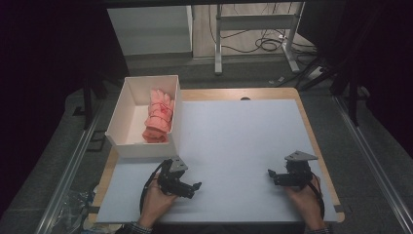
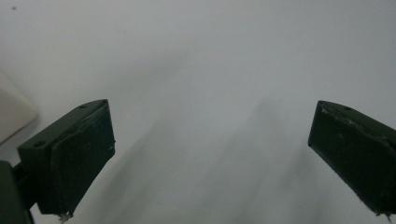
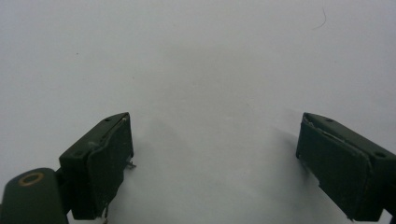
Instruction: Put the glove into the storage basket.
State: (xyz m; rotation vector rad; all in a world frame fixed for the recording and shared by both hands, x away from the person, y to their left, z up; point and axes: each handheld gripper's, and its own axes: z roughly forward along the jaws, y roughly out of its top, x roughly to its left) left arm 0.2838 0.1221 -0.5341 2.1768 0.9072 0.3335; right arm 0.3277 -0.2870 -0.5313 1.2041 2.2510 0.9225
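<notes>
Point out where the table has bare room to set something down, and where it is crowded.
The white mat lies bare from the box across to its right edge, and between the left gripper and right gripper. The far left corner is crowded: the box holds pink gloves.

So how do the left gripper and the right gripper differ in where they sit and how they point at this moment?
The left gripper sits close to the white box, just off its near corner; the right gripper sits far from it, near the table's right edge. The left gripper's jaws point right, toward the table's middle; the right gripper's jaws point left. Shared: both are open and empty, each held in a hand low over the bare white surface.
</notes>
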